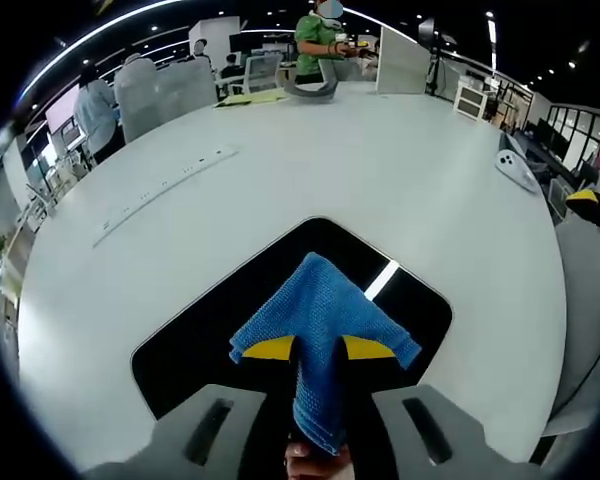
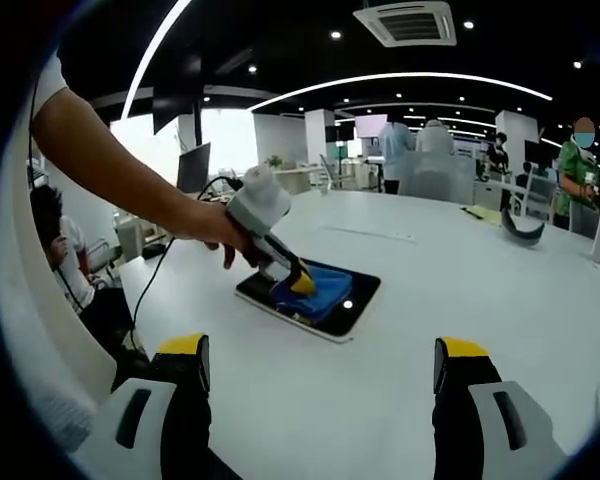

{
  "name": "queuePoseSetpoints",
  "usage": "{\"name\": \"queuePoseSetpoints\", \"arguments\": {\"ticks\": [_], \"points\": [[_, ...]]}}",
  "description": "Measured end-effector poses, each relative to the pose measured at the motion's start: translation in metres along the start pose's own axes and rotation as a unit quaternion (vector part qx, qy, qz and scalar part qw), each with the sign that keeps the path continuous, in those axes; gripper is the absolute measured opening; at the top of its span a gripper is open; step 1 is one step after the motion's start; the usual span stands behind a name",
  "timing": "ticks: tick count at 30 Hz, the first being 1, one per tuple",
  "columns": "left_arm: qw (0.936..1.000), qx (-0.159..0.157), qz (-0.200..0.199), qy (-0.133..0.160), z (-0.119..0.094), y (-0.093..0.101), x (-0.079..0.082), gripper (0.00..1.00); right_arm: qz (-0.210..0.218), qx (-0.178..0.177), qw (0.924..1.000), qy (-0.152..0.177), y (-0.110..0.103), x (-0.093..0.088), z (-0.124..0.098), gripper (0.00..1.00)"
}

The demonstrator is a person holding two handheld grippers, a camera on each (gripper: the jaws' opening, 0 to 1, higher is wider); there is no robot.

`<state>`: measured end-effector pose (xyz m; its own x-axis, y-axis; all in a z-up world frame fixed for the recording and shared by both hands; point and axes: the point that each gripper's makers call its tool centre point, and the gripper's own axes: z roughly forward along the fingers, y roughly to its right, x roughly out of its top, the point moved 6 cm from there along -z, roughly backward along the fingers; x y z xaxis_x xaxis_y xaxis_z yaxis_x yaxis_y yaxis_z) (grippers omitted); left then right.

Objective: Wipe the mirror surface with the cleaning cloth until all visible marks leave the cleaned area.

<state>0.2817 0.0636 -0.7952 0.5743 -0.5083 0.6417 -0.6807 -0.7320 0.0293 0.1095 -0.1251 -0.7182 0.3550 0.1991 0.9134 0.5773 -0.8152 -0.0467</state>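
Note:
A dark rectangular mirror [image 1: 210, 320] lies flat on the white table. My left gripper [image 1: 318, 349] is shut on a blue cleaning cloth [image 1: 325, 310], which rests spread on the glass. A bright ceiling light reflects as a short streak on the mirror. In the right gripper view the mirror [image 2: 358, 298] sits mid-table with the blue cloth [image 2: 320, 290] on it, and the left gripper [image 2: 298, 283], held by a person's hand, presses down on the cloth. My right gripper [image 2: 320, 365] hangs open above the bare table, well short of the mirror, holding nothing.
The round white table [image 1: 380, 180] stretches far around the mirror. A power strip [image 1: 170, 185] lies at the left, a grey curved object [image 1: 310, 90] at the far edge. People stand and sit beyond the table. A cable [image 2: 165, 262] trails off the left edge.

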Motion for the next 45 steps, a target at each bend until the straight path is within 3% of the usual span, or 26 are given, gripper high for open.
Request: {"name": "queuePoseSetpoints", "arguments": {"ticks": [30,45], "points": [[1.0,-0.003,-0.004,-0.001,-0.014,0.018,-0.018,0.15,-0.003,0.012,0.9999,0.006,-0.012,-0.003,-0.007,0.93],[1.0,-0.003,0.002,-0.002,-0.015,0.018,-0.02,0.14,-0.005,0.015,0.9999,0.006,-0.014,-0.003,-0.007,0.93]]}}
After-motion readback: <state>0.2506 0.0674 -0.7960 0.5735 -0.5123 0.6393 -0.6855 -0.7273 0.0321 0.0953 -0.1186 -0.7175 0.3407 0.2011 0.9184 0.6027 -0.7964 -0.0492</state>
